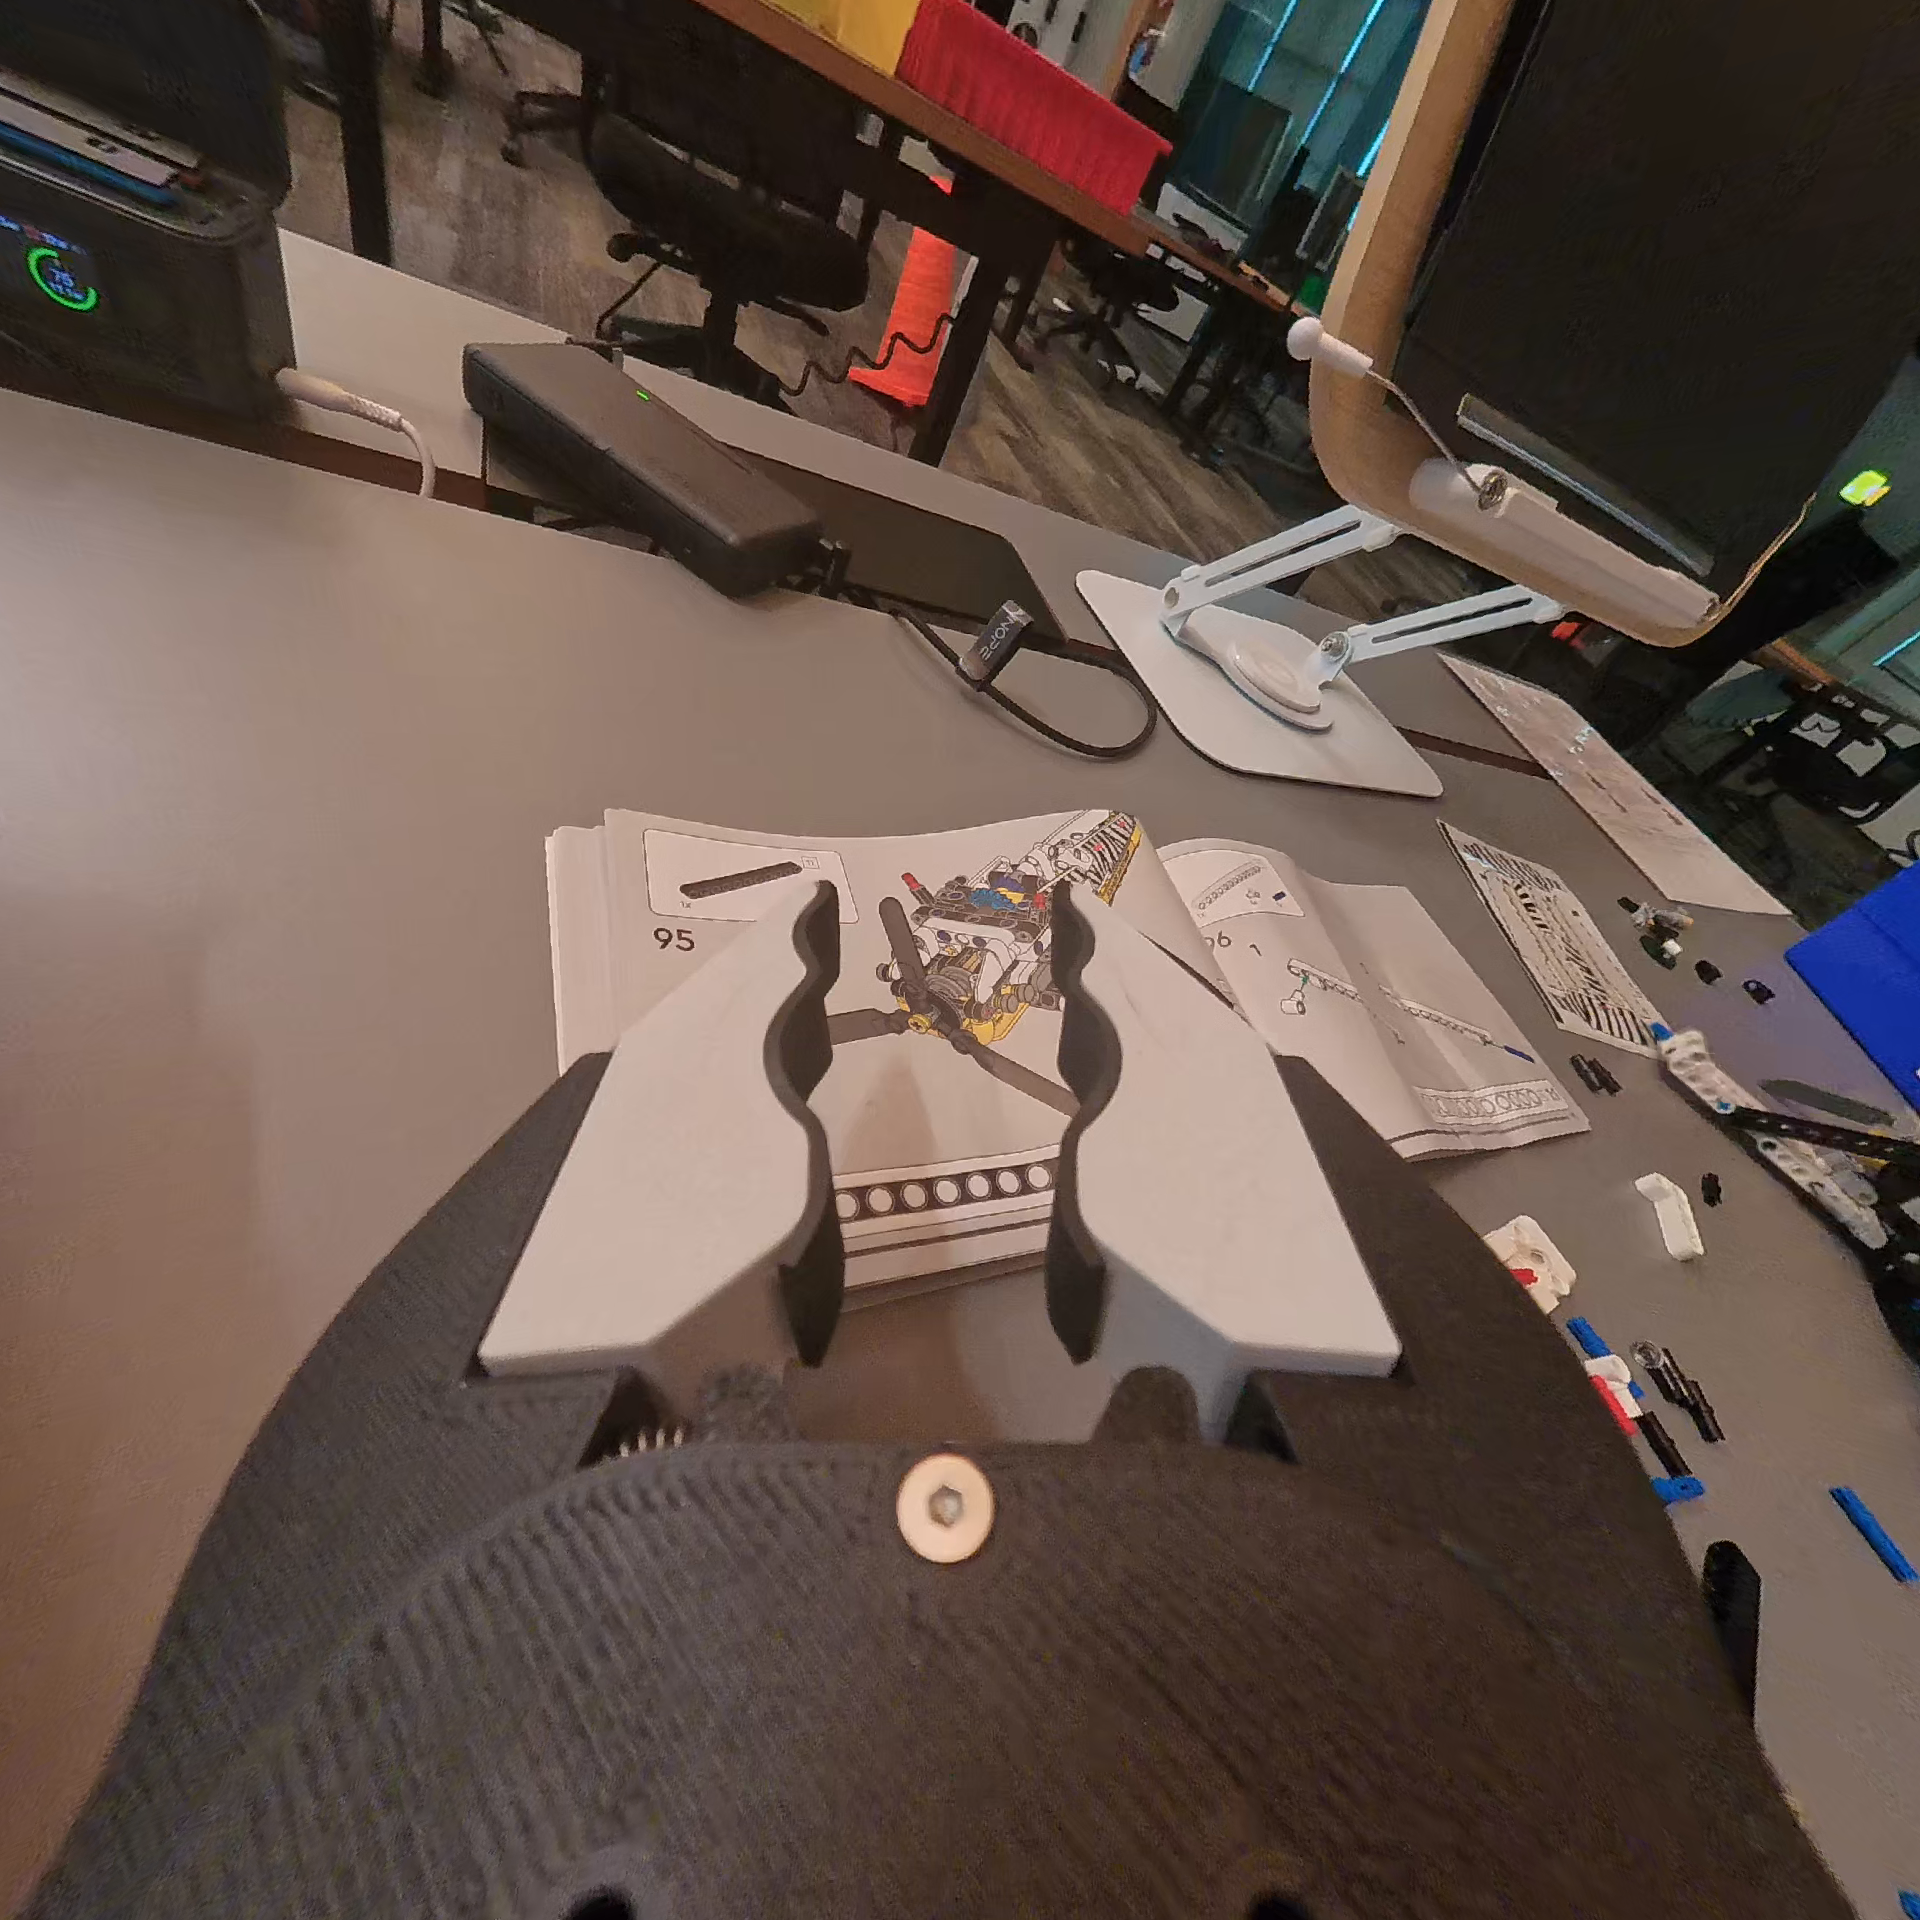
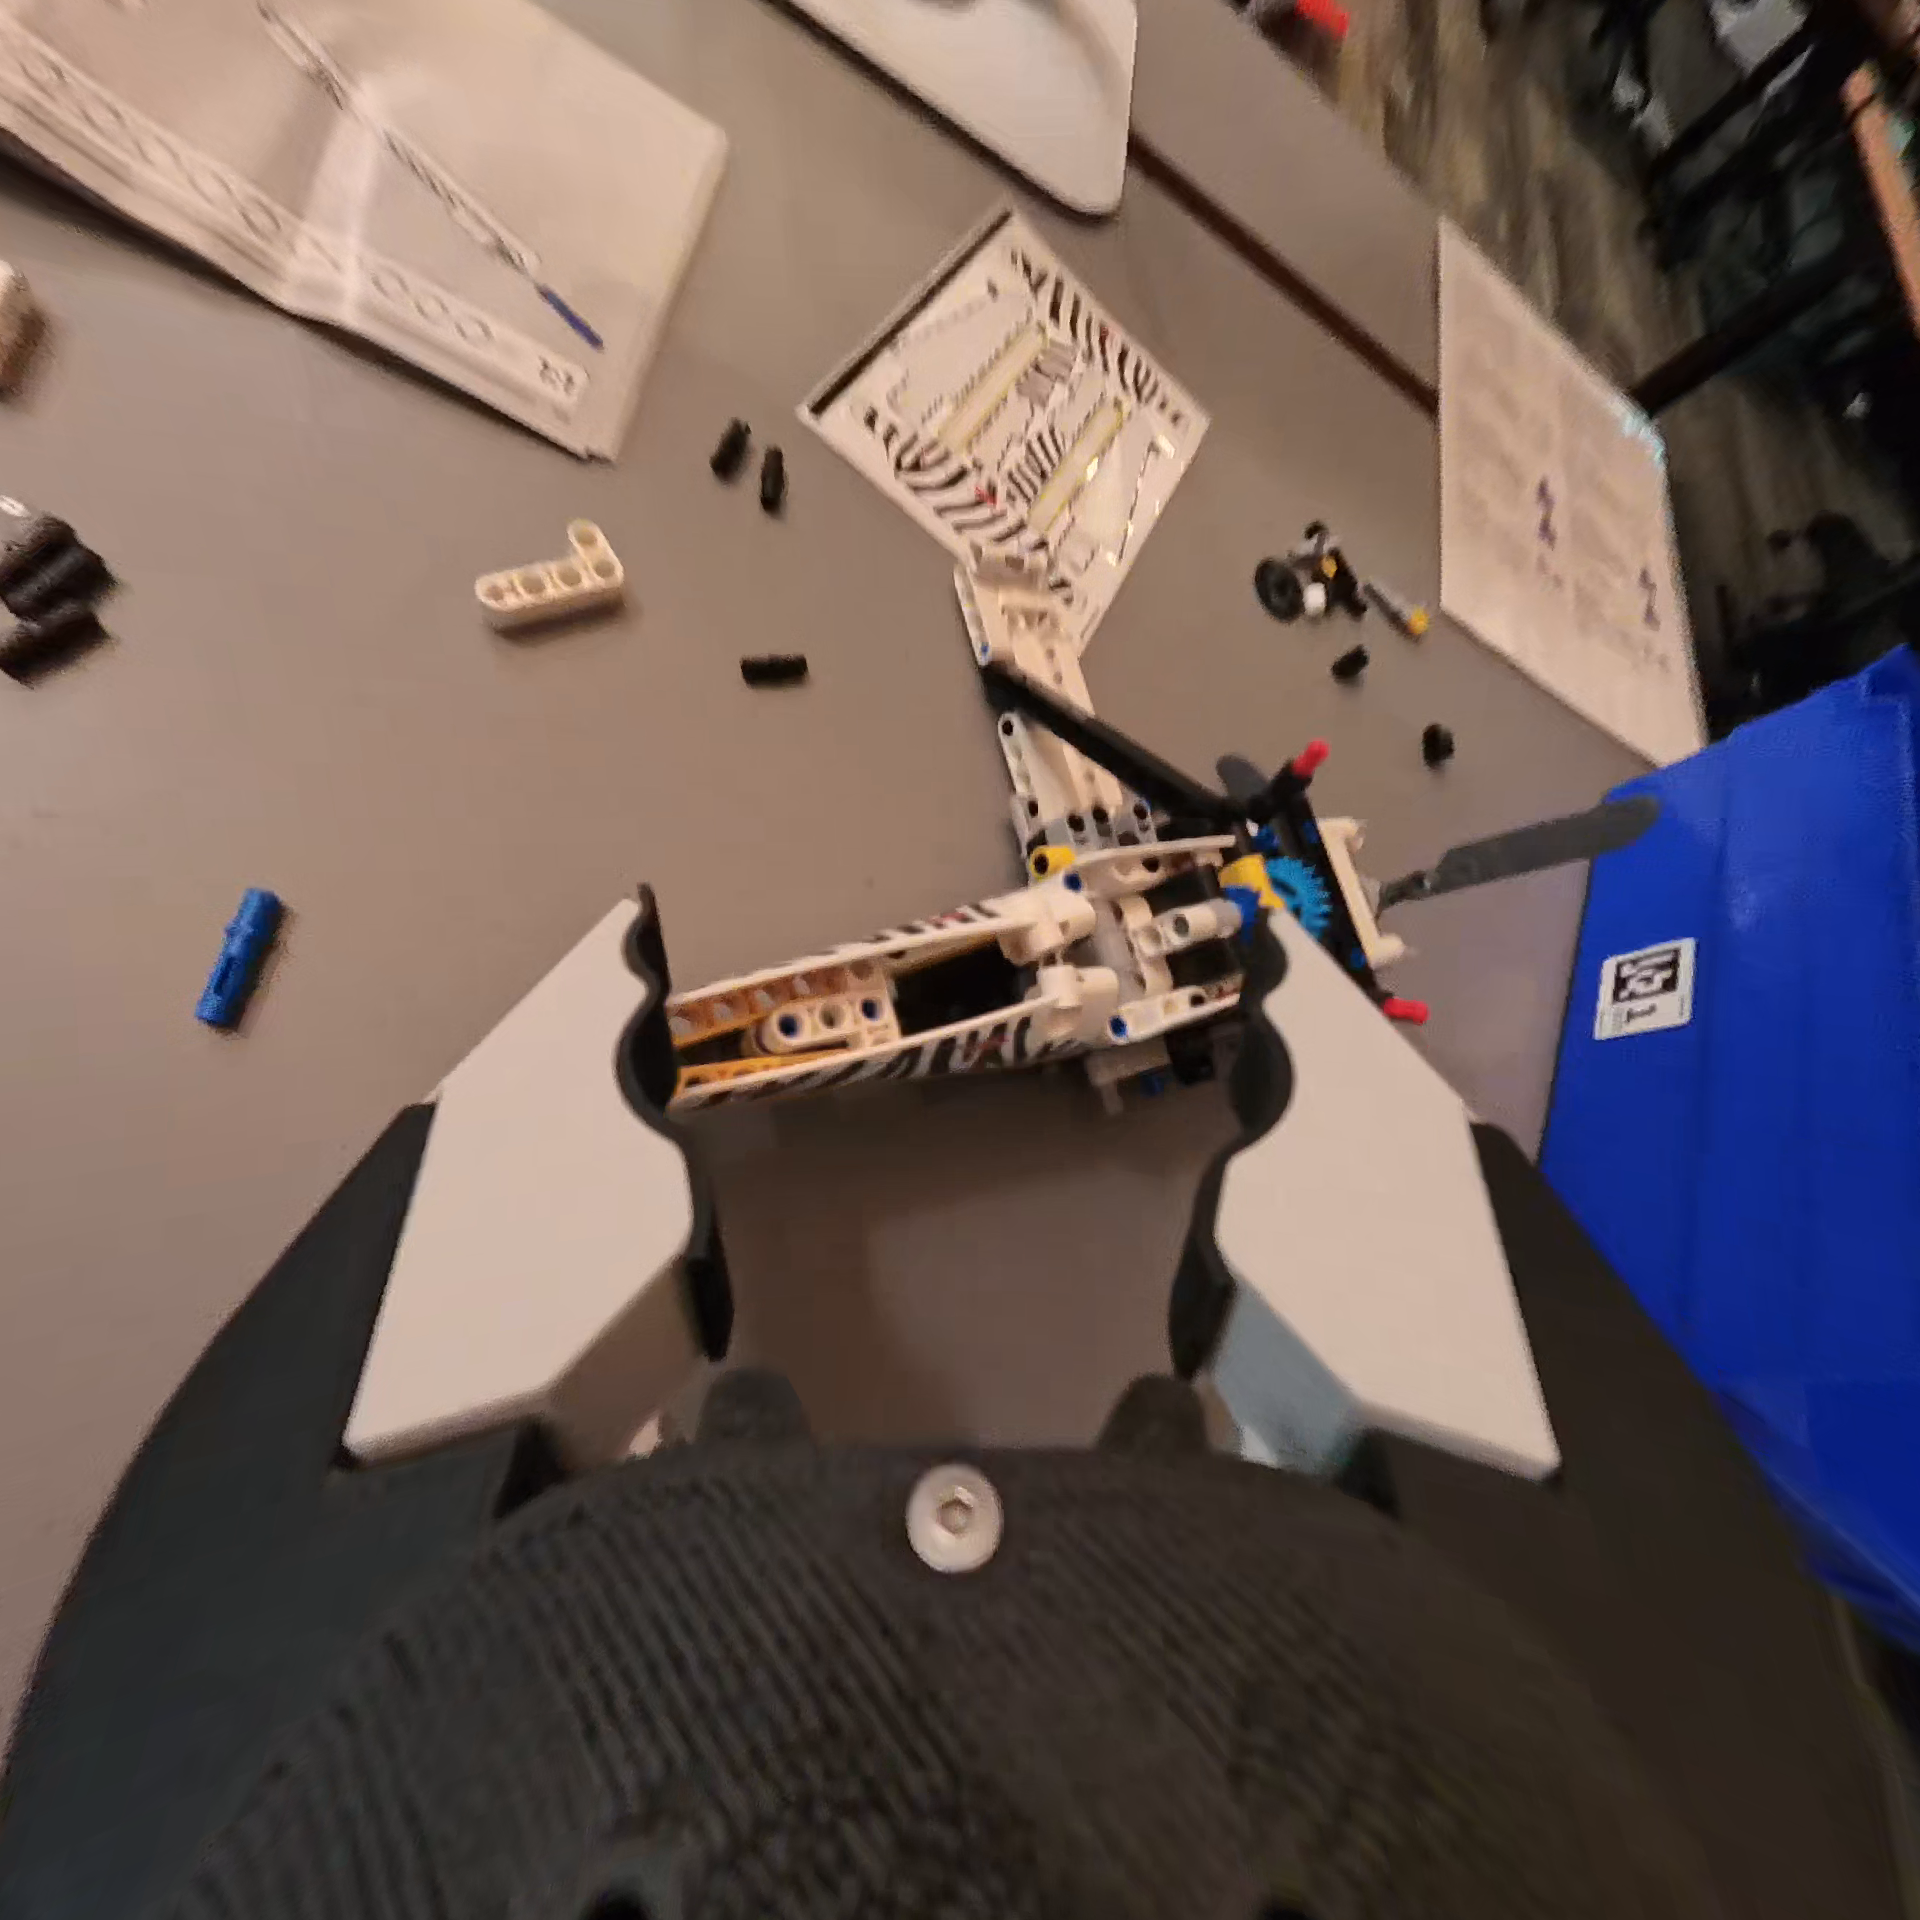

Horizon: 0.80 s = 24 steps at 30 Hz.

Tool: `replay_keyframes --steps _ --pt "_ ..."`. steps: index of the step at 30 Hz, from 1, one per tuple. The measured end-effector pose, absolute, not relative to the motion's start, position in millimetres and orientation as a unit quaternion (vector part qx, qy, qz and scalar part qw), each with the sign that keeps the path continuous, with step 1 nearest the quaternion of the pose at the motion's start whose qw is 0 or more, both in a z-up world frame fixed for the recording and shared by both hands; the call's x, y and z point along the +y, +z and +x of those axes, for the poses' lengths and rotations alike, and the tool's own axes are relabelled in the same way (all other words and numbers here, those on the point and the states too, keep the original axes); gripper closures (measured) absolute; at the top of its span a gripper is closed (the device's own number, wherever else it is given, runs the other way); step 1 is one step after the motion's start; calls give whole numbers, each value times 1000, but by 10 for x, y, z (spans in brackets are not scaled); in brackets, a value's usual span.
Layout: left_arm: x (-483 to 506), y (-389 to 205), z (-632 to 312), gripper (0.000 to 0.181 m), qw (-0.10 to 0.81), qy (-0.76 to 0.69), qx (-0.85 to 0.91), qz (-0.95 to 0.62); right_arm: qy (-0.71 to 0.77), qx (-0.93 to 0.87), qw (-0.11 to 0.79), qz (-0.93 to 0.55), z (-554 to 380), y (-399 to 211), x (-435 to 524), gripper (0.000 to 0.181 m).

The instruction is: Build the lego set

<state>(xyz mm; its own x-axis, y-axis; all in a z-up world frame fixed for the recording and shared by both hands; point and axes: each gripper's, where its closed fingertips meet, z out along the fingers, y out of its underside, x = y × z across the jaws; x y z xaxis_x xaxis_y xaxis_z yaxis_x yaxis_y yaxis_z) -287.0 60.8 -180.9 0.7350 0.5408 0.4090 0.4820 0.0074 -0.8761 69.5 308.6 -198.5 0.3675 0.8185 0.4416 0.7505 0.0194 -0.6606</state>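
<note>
Here, the left tongs [image 1: 940,1101] hung spread and empty above the open paper instruction booklet [image 1: 1351,997] lying toward the grey bench's [image 1: 312,831] far edge. Further right, the right tongs [image 2: 951,1039] were spread wide around the white, zebra-striped lego aircraft model [image 2: 935,997], whether touching it I cannot tell. Beyond lay a striped sticker sheet [image 2: 1023,436], and a blue plastic bin [image 2: 1745,1143] sat by the bench's right edge.
</note>
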Motion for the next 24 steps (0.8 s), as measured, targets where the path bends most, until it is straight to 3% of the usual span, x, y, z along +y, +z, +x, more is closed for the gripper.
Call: replay_keyframes --steps 13,24 --pt "608 -1808 -2871 144 610 23 -363 -703 -21 -539 350 -766 1822 -2017 3537 69" --pt "602 -1811 -2879 144 611 20 -367 -702 44 -640 308 -702 1121 -2019 3584 85"
